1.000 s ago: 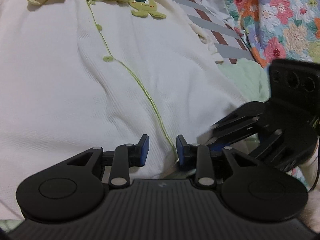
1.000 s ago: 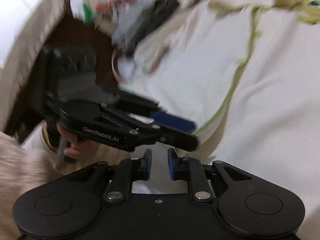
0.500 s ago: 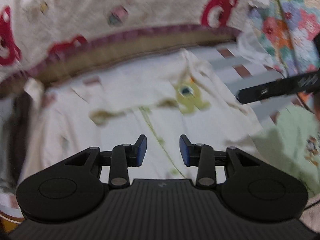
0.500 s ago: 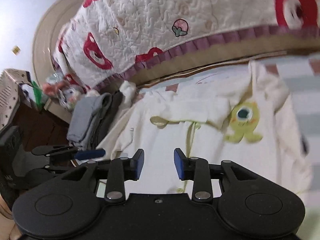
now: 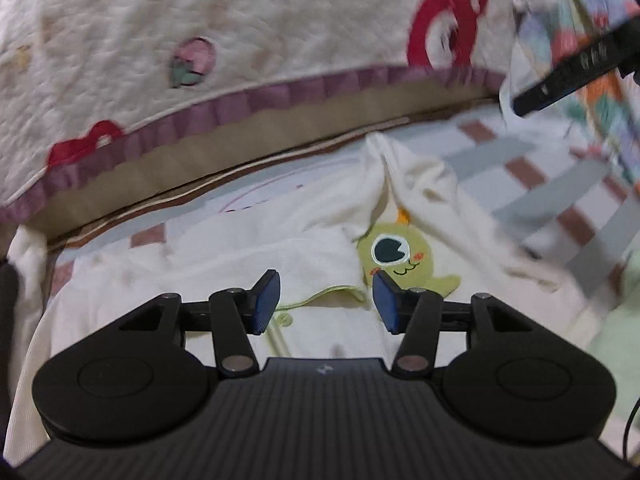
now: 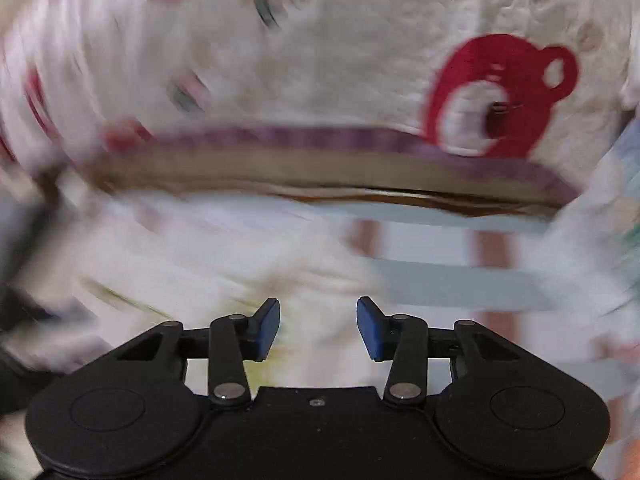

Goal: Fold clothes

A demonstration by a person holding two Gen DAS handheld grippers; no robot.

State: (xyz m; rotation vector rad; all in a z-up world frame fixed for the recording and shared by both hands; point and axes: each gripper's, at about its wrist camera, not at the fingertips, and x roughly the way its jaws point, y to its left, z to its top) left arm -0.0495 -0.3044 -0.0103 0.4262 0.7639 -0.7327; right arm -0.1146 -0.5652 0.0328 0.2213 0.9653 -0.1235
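A cream baby garment (image 5: 304,252) with green piping and a green one-eyed monster patch (image 5: 400,260) lies spread on a striped sheet (image 5: 532,176). My left gripper (image 5: 326,304) is open and empty, hovering over the garment's collar, just left of the patch. My right gripper (image 6: 318,328) is open and empty above the garment's right side (image 6: 280,276); its view is heavily blurred. Part of the right gripper (image 5: 576,72) shows at the top right of the left wrist view.
A quilted cream blanket (image 5: 240,40) with red prints and a purple trim rises behind the garment. A floral quilt (image 5: 600,24) lies at the far right. A pale green cloth (image 5: 616,344) lies at the right edge.
Both grippers have lifted off the garment's lower part, swung toward its collar end and opened wider. The right gripper has moved right, away from the left one.
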